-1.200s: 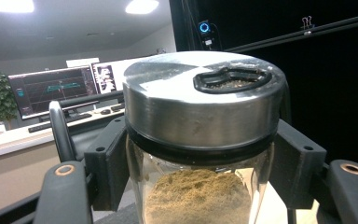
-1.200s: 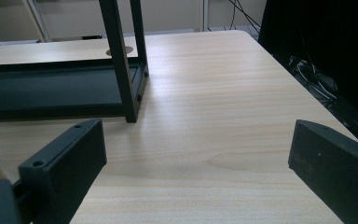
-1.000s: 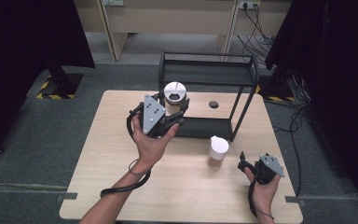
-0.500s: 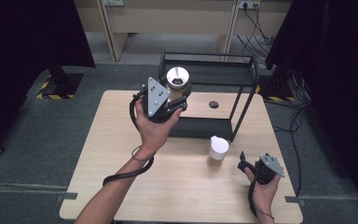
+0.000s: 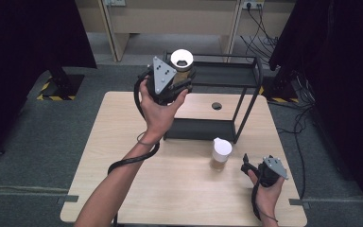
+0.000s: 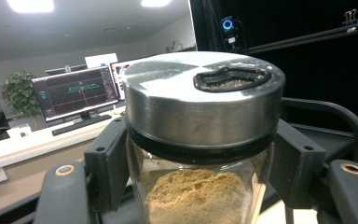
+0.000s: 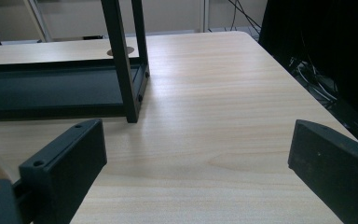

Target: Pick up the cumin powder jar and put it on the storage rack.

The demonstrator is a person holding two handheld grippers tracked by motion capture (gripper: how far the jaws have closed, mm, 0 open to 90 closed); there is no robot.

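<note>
Jar (image 5: 181, 64) of brown powder sat clamped between the jaws of the left gripper (image 5: 174, 80), held up in the air above the near left corner of the black metal rack (image 5: 246, 90). In the left gripper view the jar (image 6: 200, 140) was upright, its clear glass body pinched from both sides just under the silvery lid (image 6: 203, 100), and the lid had a dark shaped opening in its top. The left gripper (image 6: 200, 182) pressed both black pads against the glass.

The right gripper (image 5: 264, 172) rested low at the near right corner of the wooden table (image 5: 123, 142), its jaws spread wide with nothing between them. In the right gripper view the bare tabletop (image 7: 214, 116) showed between the two black pads of the right gripper (image 7: 198, 163), and the rack's lower shelf (image 7: 51, 93) lay ahead to the left.

A second jar (image 5: 220, 153) with a white lid stood on the table just in front of the rack, near the right gripper but apart from it, and well below the lifted jar.
</note>
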